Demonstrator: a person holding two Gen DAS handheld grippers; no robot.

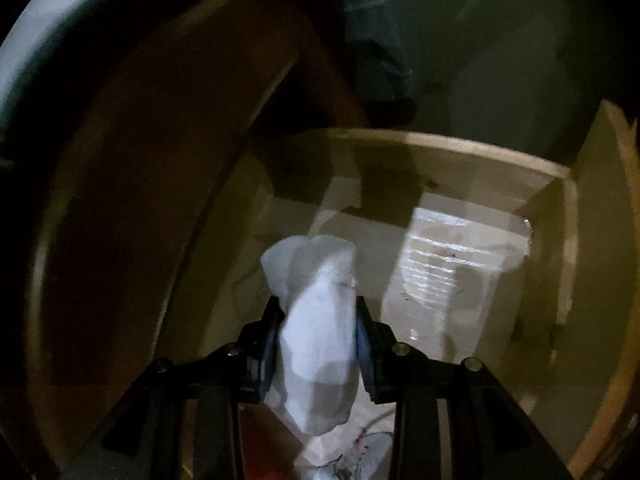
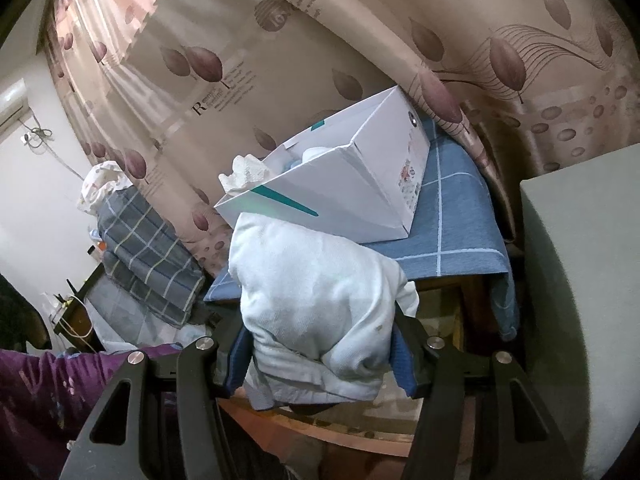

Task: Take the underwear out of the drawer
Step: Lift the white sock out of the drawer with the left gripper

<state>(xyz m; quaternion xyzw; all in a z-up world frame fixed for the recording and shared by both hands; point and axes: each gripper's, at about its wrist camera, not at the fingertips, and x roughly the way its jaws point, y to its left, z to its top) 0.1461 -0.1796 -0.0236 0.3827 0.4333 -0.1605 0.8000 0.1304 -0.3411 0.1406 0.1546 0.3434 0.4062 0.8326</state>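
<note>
Risk as I see it: the white underwear (image 1: 320,320) could slip from my left gripper (image 1: 318,340), since it's pinched on a thin fold with most cloth dangling. Jaws clenched on it, angled steeply down over the drawer (image 1: 460,152), frame centre. Right gripper (image 2: 324,344) is clamped on a second bundle (image 2: 320,292), lower centre, pointing shallowly toward the box (image 2: 360,184).

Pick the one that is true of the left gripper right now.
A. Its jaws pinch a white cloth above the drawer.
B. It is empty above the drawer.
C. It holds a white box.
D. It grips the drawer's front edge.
A: the left gripper has its jaws closed on a white cloth over the open drawer.
</note>
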